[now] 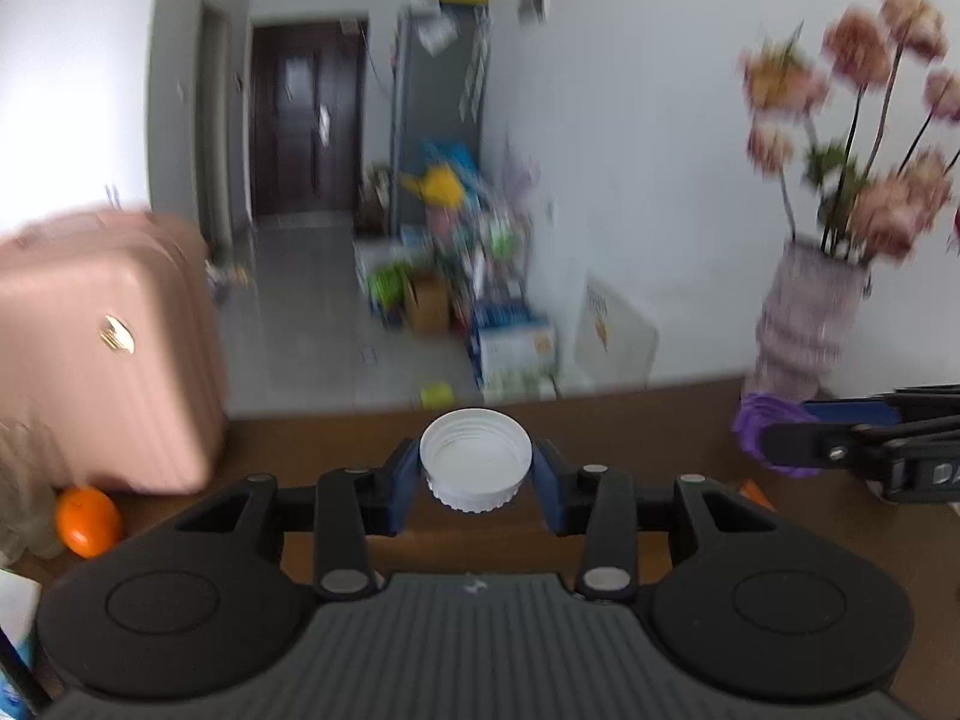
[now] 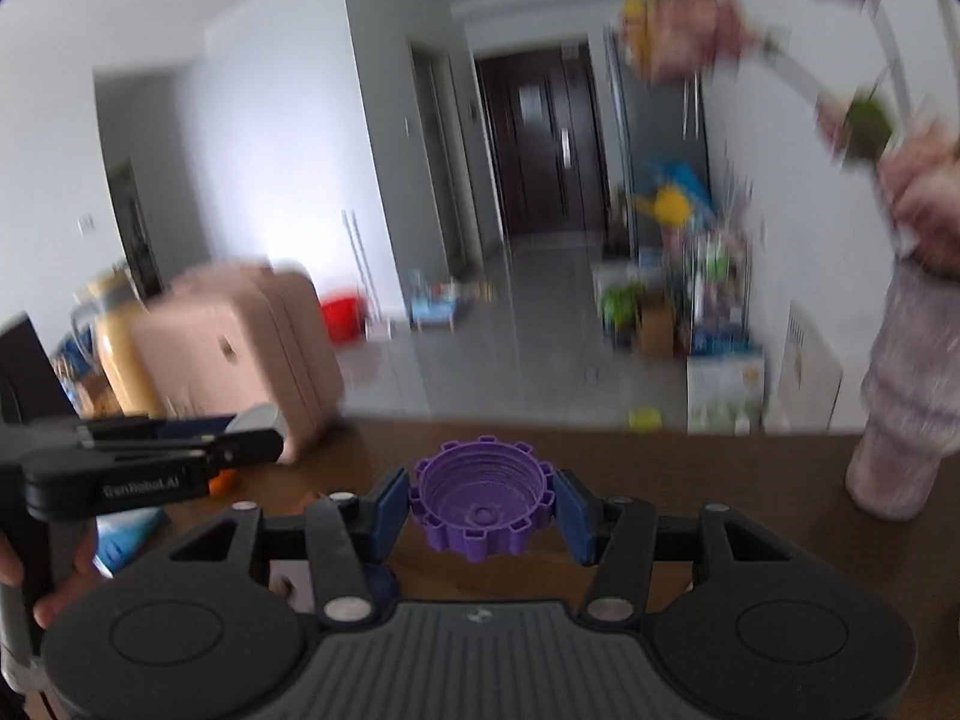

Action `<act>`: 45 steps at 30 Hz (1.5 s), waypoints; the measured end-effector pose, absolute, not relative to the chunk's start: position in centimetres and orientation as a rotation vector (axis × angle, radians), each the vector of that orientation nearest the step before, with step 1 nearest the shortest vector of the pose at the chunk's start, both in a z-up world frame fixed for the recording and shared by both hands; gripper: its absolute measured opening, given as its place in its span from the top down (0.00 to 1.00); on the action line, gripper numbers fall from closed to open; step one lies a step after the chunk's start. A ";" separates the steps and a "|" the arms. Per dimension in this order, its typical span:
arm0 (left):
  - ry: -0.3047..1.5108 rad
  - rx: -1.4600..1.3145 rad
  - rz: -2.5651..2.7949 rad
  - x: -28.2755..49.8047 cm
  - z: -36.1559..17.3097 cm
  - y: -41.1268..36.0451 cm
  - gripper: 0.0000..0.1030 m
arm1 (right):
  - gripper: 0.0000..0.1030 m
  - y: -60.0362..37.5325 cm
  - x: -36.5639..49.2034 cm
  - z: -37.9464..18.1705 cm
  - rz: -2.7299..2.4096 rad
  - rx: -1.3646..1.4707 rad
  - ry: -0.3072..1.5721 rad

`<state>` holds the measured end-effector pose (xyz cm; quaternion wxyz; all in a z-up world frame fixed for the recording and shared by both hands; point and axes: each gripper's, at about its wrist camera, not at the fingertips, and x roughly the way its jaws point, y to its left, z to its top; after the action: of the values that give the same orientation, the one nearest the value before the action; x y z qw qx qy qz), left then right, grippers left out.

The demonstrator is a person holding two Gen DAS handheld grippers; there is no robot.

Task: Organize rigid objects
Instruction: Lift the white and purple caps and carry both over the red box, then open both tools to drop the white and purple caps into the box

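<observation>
Left tongs (image 1: 476, 480) pinch white cap (image 1: 476, 459) by its ribbed rim, right tongs (image 2: 480, 510) clamp purple toothed cap (image 2: 480, 501); both held above tabletop (image 2: 720, 462). Light, stiff plastic, white one smooth & slippery-looking – side grips seem best

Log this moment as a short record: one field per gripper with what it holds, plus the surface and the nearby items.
left gripper: shut on white cap, open side up
right gripper: shut on purple cap, notched rim, open side up
surface: brown table, both caps held above it
vase: pale vase with pink flowers, standing at the table's right end
orange: orange fruit on the table at far left
suitcase: pink suitcase beyond the table's left end
image quality: background blurred
</observation>
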<state>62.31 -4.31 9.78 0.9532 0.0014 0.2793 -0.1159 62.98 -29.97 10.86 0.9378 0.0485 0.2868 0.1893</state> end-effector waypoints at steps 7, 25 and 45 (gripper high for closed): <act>0.841 0.046 -0.315 67.6 3.0 -6.6 0.60 | 0.50 -28.2 69.9 4.1 0.374 0.068 0.863; 0.939 0.097 -0.313 67.8 -2.2 -7.5 0.49 | 0.35 -27.4 72.5 -2.4 0.316 0.072 0.963; 0.461 0.035 -0.179 50.8 19.1 -4.2 0.27 | 0.21 -27.9 55.0 17.9 0.286 0.033 0.608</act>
<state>50.80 -4.17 19.10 0.9694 0.0172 0.2283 -0.0887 55.04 -27.89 17.90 0.9440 0.0161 0.2981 0.1404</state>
